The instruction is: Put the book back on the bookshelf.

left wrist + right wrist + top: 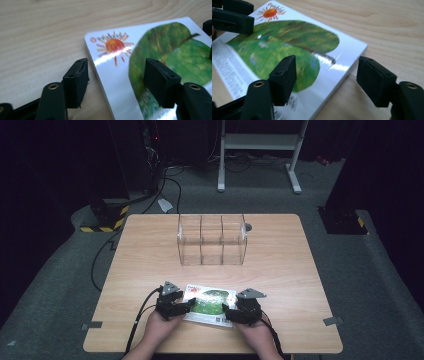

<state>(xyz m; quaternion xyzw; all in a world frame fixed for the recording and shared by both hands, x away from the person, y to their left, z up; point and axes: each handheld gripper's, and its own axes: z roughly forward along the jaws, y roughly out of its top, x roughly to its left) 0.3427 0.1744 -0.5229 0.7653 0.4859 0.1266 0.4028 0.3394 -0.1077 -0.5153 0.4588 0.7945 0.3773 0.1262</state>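
Table (280, 270) — book (210, 305) flat, edges between parted jaws.

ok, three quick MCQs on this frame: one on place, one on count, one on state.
1. Where does the book lie?
A. inside the clear organiser
B. flat on the table, near the front edge
C. on the floor

2. How many compartments has the clear organiser?
A. two
B. three
C. five

3. How do the left gripper and right gripper stand?
A. both open, astride a book edge
B. both clamped shut on the book
C. both lifted high above the table

Answers: 1 B, the book rests on the table between the hands. 2 B, two dividers show. 3 A, gaps show beside the pads.
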